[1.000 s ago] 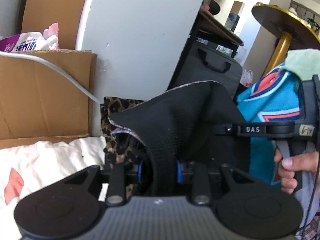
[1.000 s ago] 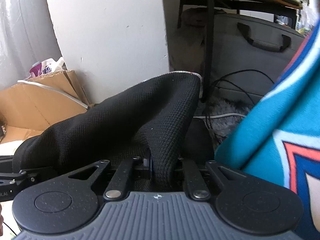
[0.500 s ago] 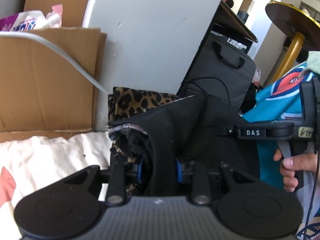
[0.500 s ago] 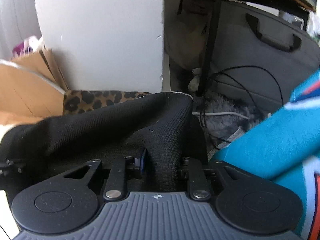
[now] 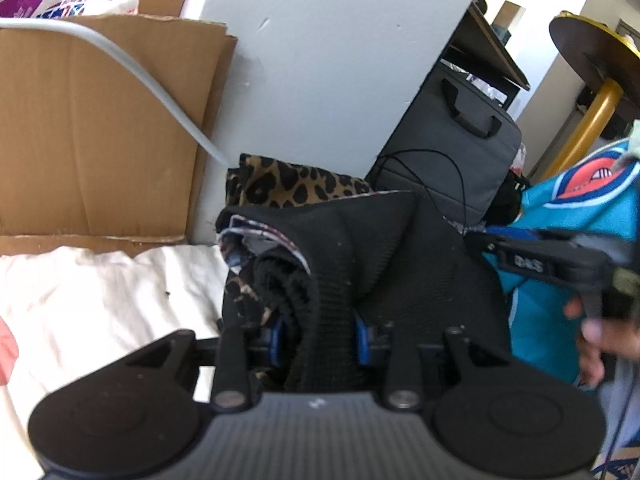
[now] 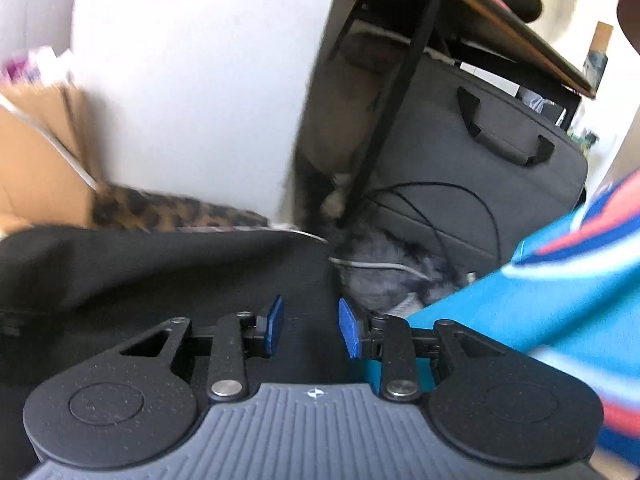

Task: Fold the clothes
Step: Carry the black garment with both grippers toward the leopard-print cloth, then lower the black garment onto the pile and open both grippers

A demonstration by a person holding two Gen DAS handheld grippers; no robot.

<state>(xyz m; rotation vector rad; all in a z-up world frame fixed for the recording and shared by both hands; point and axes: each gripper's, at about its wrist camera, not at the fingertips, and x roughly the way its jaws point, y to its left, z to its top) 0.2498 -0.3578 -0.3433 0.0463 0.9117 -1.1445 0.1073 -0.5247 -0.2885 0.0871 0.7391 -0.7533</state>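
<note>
My left tool (image 5: 318, 336) is clenched on a thick bunch of the black knit garment (image 5: 372, 248), the ribbed band pinched between the blue pads. My right tool (image 6: 307, 326) stands released, its pads apart with nothing between them, hovering just above the same black cloth (image 6: 160, 264).

The garment lies draped over a leopard-print piece (image 5: 288, 184) at my 12 o'clock, with white bedding (image 5: 104, 288) toward 9 o'clock and a teal jersey (image 5: 572, 208) at 3 o'clock.

I judge this knit to be soft, fairly thick and limp: it will sag and bunch, not hold a crease on its own, yet it should not slip from rubbery pads. The ribbed band is the firmest place to hold; for the right tool I would pinch the far hem edge at 12 o'clock, taking a single layer if I can.
</note>
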